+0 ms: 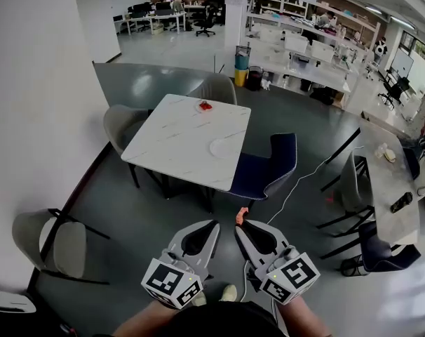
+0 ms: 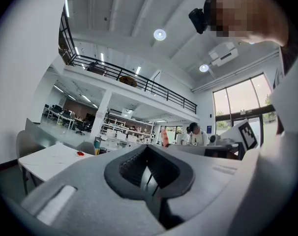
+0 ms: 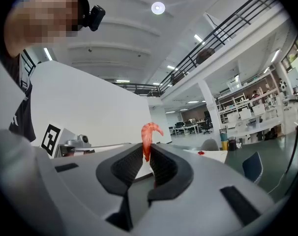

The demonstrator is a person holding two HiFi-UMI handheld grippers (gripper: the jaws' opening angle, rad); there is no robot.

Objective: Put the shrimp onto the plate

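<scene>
Treat the shrimp [image 3: 149, 132] as a light, curved item that is probably soft and slick. By its look it will bend or slip under excess force, so clamp it across the thicker lower body, not the thin curled end. Your right gripper [image 3: 146, 150] is closed on that lower part, and the curled end stands upright above the jaw tips. Your left gripper [image 2: 147, 149] has its jaws together with nothing between them. You hold both grippers low in front of your body, close side by side, tips pointing forward toward the white table [image 1: 170, 142]. The empty plate [image 1: 223, 147] sits near the table's right edge, well apart from the shrimp. A small red item [image 1: 205, 106] lies near the table's far edge.
</scene>
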